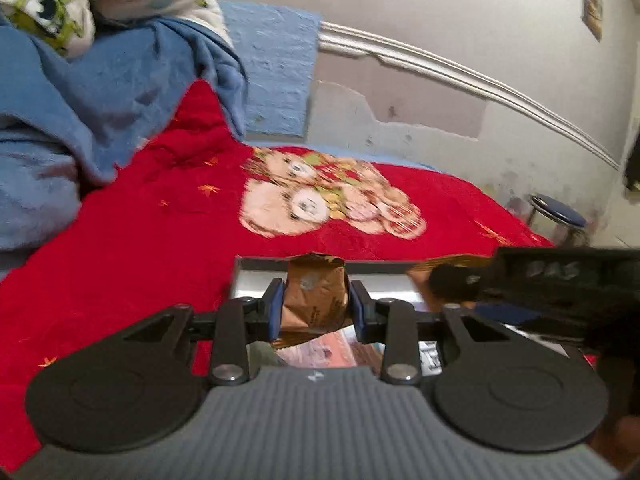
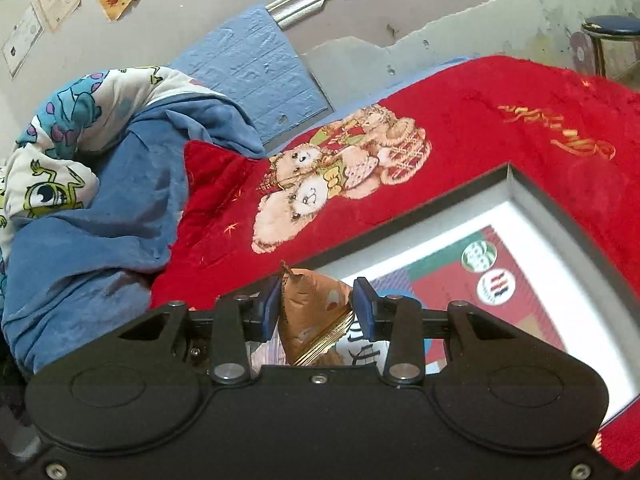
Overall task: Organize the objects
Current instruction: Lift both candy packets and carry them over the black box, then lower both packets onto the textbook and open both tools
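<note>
My left gripper (image 1: 316, 304) is shut on a crumpled brown packet (image 1: 316, 294), held just above a black-framed tray (image 1: 260, 266) lying on the red bear blanket (image 1: 140, 240). My right gripper (image 2: 316, 306) is shut on a brown foil packet (image 2: 312, 312) with gold edges, held over the near corner of the same tray (image 2: 532, 196), whose floor shows a red and green print. The right gripper's black body (image 1: 560, 284) shows at the right of the left wrist view, next to my left gripper.
A heap of blue and cartoon-print bedding (image 2: 80, 184) lies at the left of the bed. A blue foam wall panel (image 2: 256, 76) stands behind it. A blue-seated metal stool (image 2: 612, 36) stands past the bed's far end by the wall.
</note>
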Motion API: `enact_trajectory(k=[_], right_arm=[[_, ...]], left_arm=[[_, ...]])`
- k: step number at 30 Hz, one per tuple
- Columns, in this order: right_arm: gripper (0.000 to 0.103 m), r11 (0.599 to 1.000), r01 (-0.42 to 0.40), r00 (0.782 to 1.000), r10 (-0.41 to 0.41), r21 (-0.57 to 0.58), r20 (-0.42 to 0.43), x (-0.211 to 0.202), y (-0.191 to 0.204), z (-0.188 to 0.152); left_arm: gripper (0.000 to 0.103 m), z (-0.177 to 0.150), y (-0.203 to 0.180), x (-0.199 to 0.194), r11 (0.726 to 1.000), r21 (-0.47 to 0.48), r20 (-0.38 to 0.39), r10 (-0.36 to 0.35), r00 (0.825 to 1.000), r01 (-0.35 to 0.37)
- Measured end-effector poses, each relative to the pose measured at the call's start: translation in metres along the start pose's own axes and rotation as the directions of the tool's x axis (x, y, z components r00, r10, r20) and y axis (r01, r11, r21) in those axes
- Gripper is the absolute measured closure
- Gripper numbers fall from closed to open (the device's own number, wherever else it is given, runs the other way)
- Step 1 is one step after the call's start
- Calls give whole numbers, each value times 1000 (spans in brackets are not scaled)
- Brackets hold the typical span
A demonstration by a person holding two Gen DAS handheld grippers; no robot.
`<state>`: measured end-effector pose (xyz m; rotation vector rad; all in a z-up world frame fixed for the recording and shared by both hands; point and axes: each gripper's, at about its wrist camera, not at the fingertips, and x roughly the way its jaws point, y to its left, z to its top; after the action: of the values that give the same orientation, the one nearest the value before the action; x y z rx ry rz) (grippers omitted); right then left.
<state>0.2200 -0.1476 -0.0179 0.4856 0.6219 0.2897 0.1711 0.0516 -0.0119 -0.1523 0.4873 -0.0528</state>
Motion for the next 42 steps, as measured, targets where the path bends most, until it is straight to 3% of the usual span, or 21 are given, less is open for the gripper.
enact_trajectory(k=[4, 7, 11, 21, 42], right_arm=[[65, 999, -35, 999, 36, 15, -40, 14, -3, -15], [65, 1000, -20, 999, 19, -12, -42, 21, -4, -22], [65, 999, -30, 997, 32, 41, -64, 28, -16, -23], [65, 999, -38, 995, 40, 22, -86, 29, -11, -28], [64, 999, 24, 986, -17, 42, -166, 33, -12, -29]], left_arm=[[65, -3, 8, 8, 1000, -27, -52, 6, 999, -7], [65, -7, 11, 15, 999, -28, -77, 27, 997, -30], [65, -14, 14, 22, 999, -47, -96, 18, 995, -22], [65, -16, 4, 20, 999, 9, -113, 39, 993, -38], [65, -26, -4, 30, 997, 61, -168, 59, 984, -49]])
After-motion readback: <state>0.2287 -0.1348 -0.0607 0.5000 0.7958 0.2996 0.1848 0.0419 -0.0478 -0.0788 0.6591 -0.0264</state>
